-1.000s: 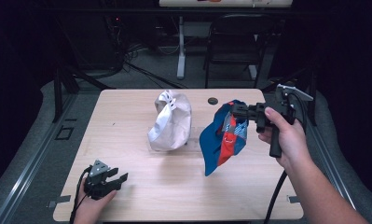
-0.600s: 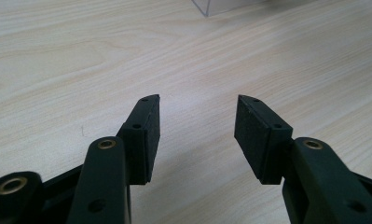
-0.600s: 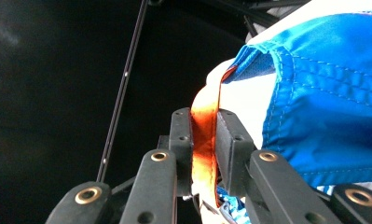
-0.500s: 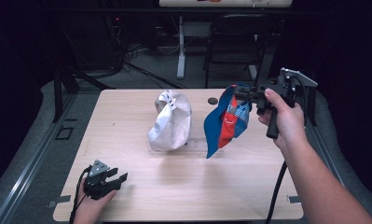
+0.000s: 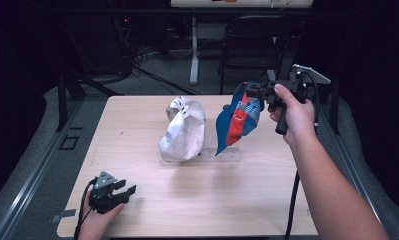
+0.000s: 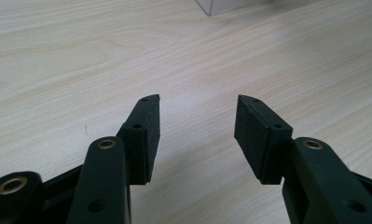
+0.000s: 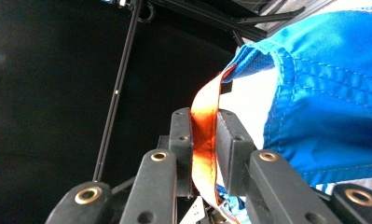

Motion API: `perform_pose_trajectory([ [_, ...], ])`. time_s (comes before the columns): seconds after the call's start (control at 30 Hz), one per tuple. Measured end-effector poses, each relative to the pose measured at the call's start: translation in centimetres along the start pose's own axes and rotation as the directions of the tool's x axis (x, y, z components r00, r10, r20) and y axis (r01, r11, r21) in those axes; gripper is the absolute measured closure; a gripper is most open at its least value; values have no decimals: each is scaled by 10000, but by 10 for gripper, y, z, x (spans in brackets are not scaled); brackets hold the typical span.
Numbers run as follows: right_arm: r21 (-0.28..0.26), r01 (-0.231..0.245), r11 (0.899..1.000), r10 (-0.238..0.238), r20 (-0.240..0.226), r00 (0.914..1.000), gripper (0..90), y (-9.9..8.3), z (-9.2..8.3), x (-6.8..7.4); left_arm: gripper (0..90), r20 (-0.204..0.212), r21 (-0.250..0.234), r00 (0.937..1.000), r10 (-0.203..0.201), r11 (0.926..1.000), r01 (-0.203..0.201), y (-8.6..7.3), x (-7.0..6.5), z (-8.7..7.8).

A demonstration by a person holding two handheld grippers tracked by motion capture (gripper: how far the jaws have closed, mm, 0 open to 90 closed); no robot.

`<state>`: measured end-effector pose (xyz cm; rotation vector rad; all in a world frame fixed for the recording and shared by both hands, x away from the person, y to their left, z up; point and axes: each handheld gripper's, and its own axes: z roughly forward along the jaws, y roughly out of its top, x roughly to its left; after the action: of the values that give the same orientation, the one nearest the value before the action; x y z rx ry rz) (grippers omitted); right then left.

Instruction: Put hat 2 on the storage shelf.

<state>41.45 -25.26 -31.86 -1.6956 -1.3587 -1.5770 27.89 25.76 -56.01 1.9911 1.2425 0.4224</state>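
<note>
dark room all around, chair legs and cables lost in the gloom behind, and the pale wooden worktop point(image 5: 187, 200) lit up in the middle of it. biggest news is on the person's right: the blue bag point(image 5: 237, 120) with its red-orange strap is climbing. a second ago its lower edge hung low over the wood near the middle-right; now the whole thing dangles higher and further toward the back right, only its bottom tip close to the clear plastic stand point(image 5: 222, 155). that looks like a lift-off under way, the bag being carried clear of the surface rather than set down.

next to it the white bag point(image 5: 182, 129) slumps on the stand, same spot as before, untouched.

the right gripper point(image 5: 259, 92) is doing the work: in the right gripper view its jaws are nearly together, pinching the orange strap point(image 7: 204, 135) flat between the pads, blue fabric bulging just beside. a thin hold on a strap, so a swing could tug it loose; steady carrying seems wise.

down at the near left corner the left gripper point(image 5: 124, 192) sits on the worktop in the left hand, exactly where it was. the left gripper view shows its jaws parted wide over bare wood, nothing between them, waiting its turn.
</note>
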Motion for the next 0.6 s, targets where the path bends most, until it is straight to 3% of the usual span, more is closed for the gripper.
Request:
perform_pose_trajectory([
  [0.37,-35,-67,10000,67,192,9998,777,6,-3,-6,508,-14,43,10000,8,10000,-7,0,0,1],
  [0.43,13,15,10000,-15,394,9992,777,6,-2,-8,508,-15,63,10000,30,10000,-30,0,-1,1],
  [0.6,80,-18,10000,14,405,9992,777,5,4,-11,508,-16,52,10000,20,10000,-20,0,-1,1],
])
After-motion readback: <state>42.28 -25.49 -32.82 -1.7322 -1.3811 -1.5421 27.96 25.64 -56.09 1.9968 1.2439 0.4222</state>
